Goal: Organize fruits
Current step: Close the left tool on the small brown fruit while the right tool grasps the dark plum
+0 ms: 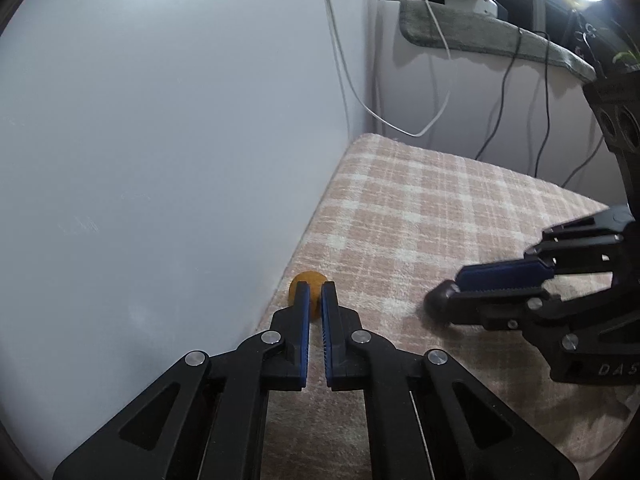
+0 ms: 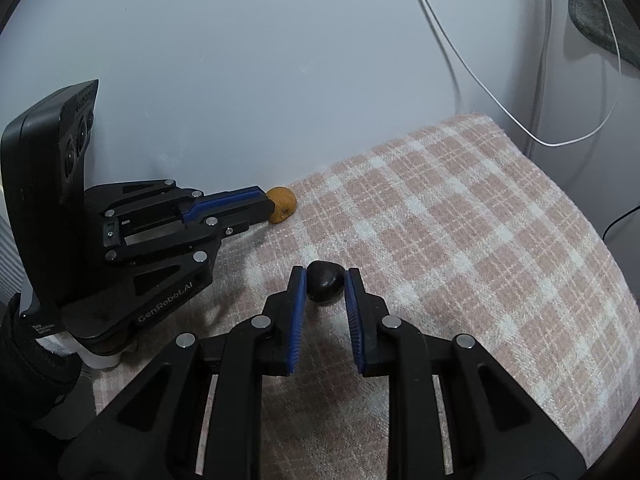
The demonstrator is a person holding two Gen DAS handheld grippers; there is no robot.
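A small orange-yellow fruit (image 1: 306,282) lies on the checked blanket next to the wall; it also shows in the right wrist view (image 2: 283,205). My left gripper (image 1: 315,289) is nearly shut, its tips just in front of the fruit, touching or almost touching it, not around it. A dark, almost black fruit (image 2: 325,281) lies on the blanket. My right gripper (image 2: 325,276) has its jaws close on both sides of the dark fruit at the tips; in the left wrist view the fruit (image 1: 438,298) sits at that gripper's tip.
The pink and white checked blanket (image 2: 460,220) covers the surface and ends at a grey wall (image 1: 160,120) on the left. White and black cables (image 1: 436,60) hang at the back. A grey mat (image 1: 480,32) with white adapters lies on a ledge.
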